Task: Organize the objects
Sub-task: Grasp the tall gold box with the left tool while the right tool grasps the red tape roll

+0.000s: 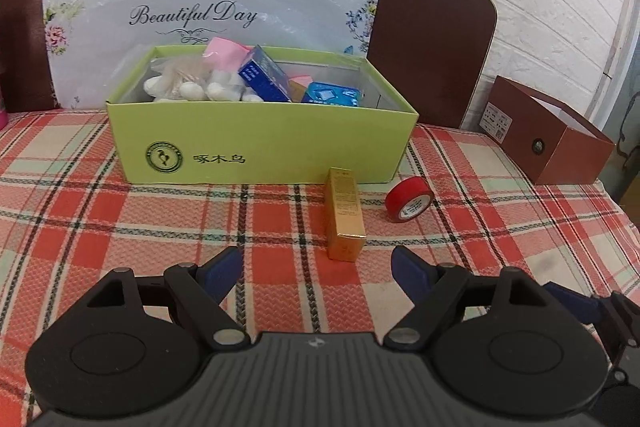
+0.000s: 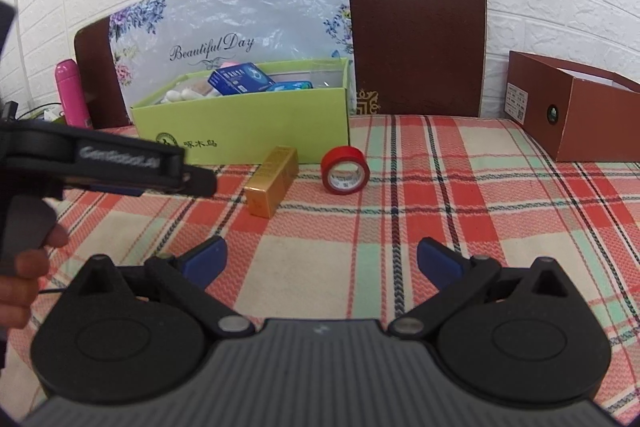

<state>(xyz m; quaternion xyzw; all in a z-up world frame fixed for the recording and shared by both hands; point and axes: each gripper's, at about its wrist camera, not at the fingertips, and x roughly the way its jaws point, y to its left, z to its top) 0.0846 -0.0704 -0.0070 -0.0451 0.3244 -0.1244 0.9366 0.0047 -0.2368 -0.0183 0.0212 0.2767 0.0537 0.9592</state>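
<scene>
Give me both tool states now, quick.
Left tool: open, holding nothing.
Right tool: open, holding nothing.

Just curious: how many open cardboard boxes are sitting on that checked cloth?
2: a light green cardboard box at the middle back, full of small items; a brown cardboard box at the far right edge.

Black tool [image 1: 316, 263], blue fingertips [image 1: 222, 267], silver pivot screws

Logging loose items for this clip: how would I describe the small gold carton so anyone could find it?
Start at the open lime-green cardboard box on the plaid tablecloth. Just in front of its right end lies a slim gold rectangular carton, beside a red tape roll. It is the only boxy, metallic-gold item.
</scene>
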